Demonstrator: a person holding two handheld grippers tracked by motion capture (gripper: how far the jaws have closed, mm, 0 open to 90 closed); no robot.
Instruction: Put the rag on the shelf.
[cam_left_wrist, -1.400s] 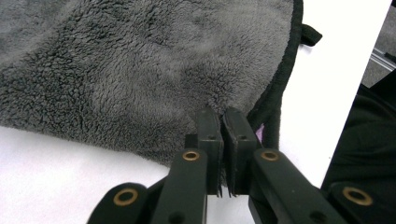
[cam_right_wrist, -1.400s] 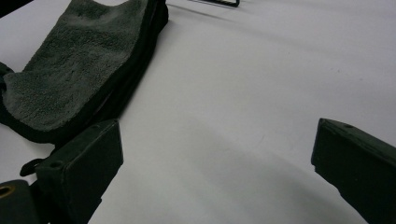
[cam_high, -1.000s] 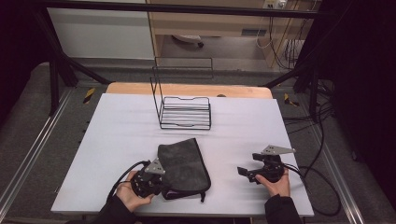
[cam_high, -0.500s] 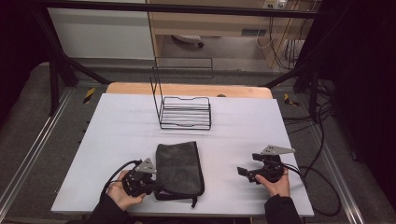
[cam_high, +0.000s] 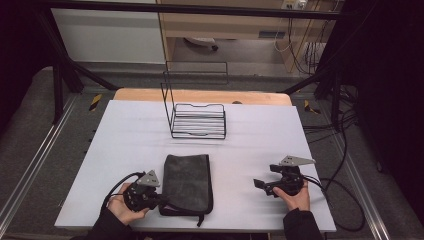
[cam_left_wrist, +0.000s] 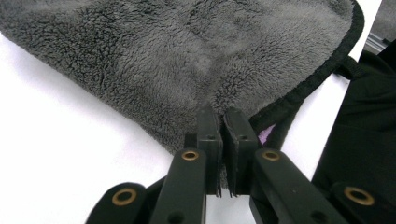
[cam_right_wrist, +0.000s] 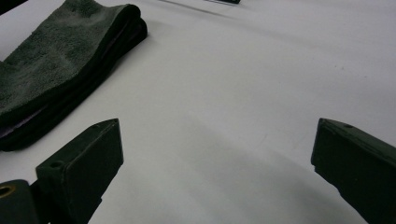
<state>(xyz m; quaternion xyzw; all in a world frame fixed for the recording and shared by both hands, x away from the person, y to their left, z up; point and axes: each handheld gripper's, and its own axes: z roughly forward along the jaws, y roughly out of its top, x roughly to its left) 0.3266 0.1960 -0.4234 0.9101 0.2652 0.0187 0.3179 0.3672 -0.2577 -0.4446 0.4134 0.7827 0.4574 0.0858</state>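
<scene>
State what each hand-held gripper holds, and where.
Left hand-held gripper pinches the grey towel at its near edge; right hand-held gripper holds nothing.

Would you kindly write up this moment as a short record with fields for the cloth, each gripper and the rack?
cloth: grey fleece towel, folded, flat on the white table
left gripper: jaws shut on the towel's near corner
right gripper: jaws wide open, nothing between them, apart from the towel
rack: black wire rack, farther back on the table, nothing in it
hands: one on each gripper, at the near edge
</scene>
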